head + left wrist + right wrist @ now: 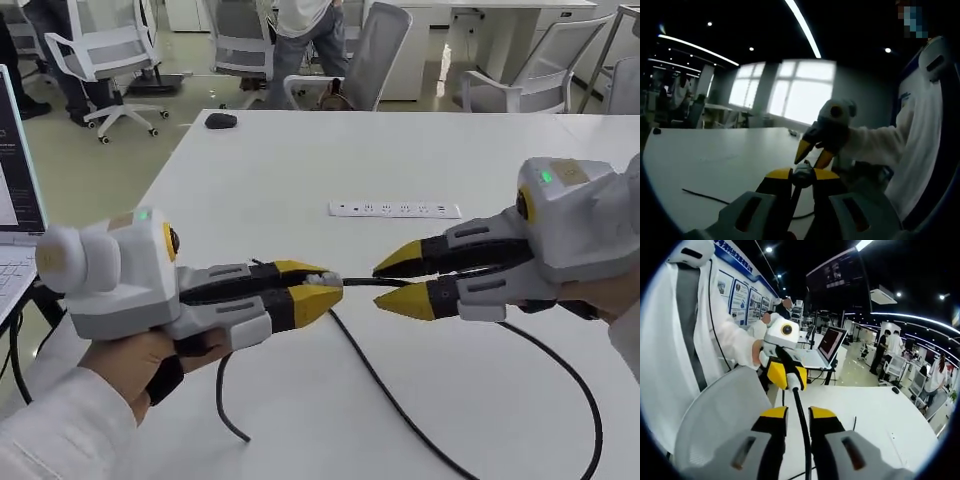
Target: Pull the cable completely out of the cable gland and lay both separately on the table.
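Black rubber cable (358,282) runs straight right from small white plastic cable gland (325,280), pinched in left gripper (330,287); right gripper (379,286) just right of gland, jaws straddling cable, clamp unclear.

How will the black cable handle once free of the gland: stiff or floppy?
Probably floppy: the cable lies in loose curves on the table, straight only between the left gripper and right gripper. Thin, so likely light; its free length should trail and drag.
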A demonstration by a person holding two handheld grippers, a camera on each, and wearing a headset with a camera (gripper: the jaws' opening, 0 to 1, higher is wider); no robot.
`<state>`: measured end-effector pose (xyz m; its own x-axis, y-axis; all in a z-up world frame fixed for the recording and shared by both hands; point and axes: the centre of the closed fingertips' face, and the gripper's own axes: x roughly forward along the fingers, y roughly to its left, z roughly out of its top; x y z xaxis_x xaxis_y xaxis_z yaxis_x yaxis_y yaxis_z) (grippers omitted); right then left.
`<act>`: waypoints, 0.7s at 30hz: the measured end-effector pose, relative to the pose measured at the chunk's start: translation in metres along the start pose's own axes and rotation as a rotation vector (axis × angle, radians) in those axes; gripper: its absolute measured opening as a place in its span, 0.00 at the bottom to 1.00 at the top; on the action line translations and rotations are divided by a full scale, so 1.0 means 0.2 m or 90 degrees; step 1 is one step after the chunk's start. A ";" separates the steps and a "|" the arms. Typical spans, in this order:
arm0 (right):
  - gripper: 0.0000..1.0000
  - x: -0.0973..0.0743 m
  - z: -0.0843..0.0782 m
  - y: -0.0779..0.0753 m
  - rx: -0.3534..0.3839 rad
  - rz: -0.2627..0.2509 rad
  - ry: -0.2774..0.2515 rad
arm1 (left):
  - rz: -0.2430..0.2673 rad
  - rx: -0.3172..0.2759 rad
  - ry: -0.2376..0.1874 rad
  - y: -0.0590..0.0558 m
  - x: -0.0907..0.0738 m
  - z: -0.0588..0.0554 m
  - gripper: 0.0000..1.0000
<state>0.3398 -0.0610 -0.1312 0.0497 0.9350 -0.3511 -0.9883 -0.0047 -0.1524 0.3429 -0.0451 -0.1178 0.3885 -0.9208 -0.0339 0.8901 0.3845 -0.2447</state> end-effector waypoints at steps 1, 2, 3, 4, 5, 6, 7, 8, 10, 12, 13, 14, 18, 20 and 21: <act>0.15 0.01 0.00 0.00 -0.003 0.003 0.002 | -0.002 0.001 0.003 -0.01 0.00 0.00 0.16; 0.15 0.01 0.00 0.01 -0.003 0.004 0.003 | -0.004 0.003 0.006 -0.01 0.01 -0.01 0.16; 0.15 0.02 -0.01 0.02 -0.004 0.010 0.002 | -0.005 0.004 0.006 -0.01 0.01 -0.01 0.16; 0.14 0.02 -0.01 0.02 -0.004 0.013 0.002 | -0.007 0.003 0.007 -0.02 0.01 -0.01 0.16; 0.13 0.03 -0.01 0.03 -0.006 0.014 0.002 | -0.008 0.002 0.008 -0.02 0.01 -0.01 0.16; 0.12 0.03 -0.01 0.03 -0.008 0.015 0.003 | -0.009 0.002 0.010 -0.02 0.01 -0.02 0.16; 0.09 0.03 -0.02 0.03 -0.014 0.015 0.007 | -0.010 0.002 0.010 -0.02 0.01 -0.02 0.16; 0.06 0.03 -0.02 0.03 -0.017 0.015 0.009 | -0.013 0.001 0.012 -0.03 0.01 -0.02 0.16; 0.04 0.02 -0.02 0.03 -0.019 0.017 0.007 | -0.014 0.000 0.012 -0.03 0.01 -0.02 0.16; 0.03 0.02 -0.02 0.04 -0.025 0.020 0.006 | -0.015 0.000 0.012 -0.03 0.01 -0.02 0.16; 0.03 0.02 -0.02 0.04 -0.027 0.020 0.006 | -0.015 0.000 0.012 -0.03 0.01 -0.02 0.16; 0.03 0.02 -0.02 0.04 -0.030 0.018 0.005 | -0.016 0.000 0.012 -0.03 0.01 -0.02 0.16; 0.03 0.02 -0.02 0.04 -0.029 0.016 0.002 | -0.019 -0.001 0.012 -0.03 0.02 -0.02 0.16; 0.03 0.02 -0.02 0.04 -0.027 0.017 0.002 | -0.019 0.000 0.012 -0.03 0.02 -0.02 0.16; 0.03 0.02 -0.02 0.04 -0.027 0.018 0.002 | -0.020 0.000 0.012 -0.03 0.02 -0.02 0.16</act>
<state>0.3335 -0.0596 -0.1376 0.0229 0.9335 -0.3578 -0.9824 -0.0453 -0.1812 0.3391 -0.0510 -0.1203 0.3560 -0.9334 -0.0451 0.9015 0.3558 -0.2463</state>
